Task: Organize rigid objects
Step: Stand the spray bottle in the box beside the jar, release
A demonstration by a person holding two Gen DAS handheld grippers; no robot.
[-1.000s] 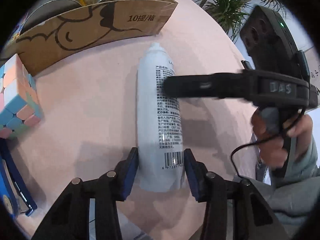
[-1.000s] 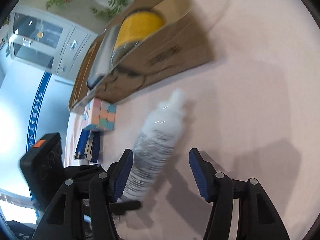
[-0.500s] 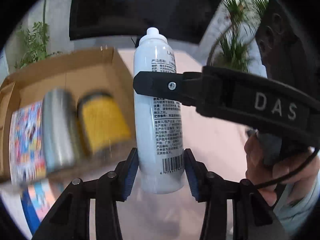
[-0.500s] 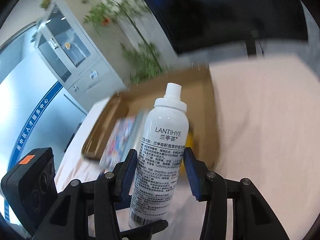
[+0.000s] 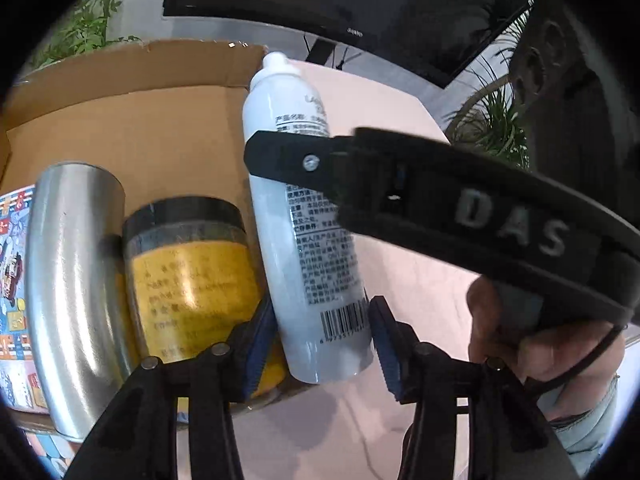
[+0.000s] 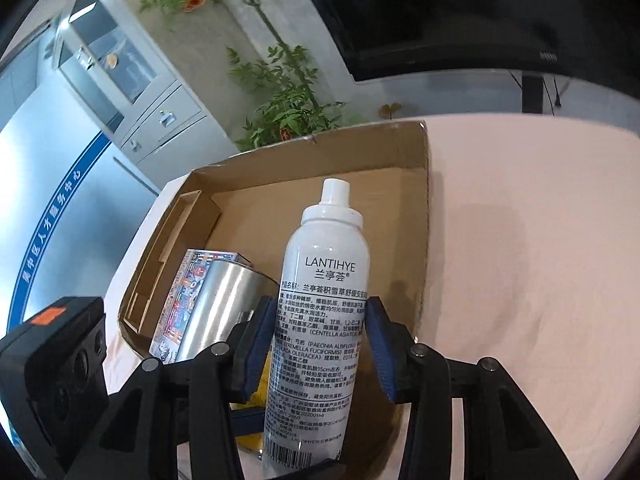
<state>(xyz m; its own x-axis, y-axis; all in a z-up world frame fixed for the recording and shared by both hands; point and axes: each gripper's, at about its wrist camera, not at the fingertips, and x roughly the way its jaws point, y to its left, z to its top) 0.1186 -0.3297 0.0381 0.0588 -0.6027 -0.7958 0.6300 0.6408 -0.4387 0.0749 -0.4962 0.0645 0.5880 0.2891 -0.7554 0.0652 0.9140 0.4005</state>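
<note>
A white spray bottle hangs upright in the air over the near right corner of the cardboard box. My right gripper is shut on the bottle's middle; one of its fingers crosses the bottle in the left wrist view. My left gripper is at the bottle's base. Its jaws are opening, with the bottle between them, tilted, and a thin gap at the right pad. In the box lie a silver can, a yellow jar and a printed carton.
The box stands on a pink tablecloth whose right side is bare. A hand holds the right gripper's handle. Behind the table are a dark monitor, plants and a grey cabinet.
The bottle lay on the cloth a second ago; both grippers lifted it upright and carried it to the box. The right jaws shut on it. The left jaws have widened slightly.
</note>
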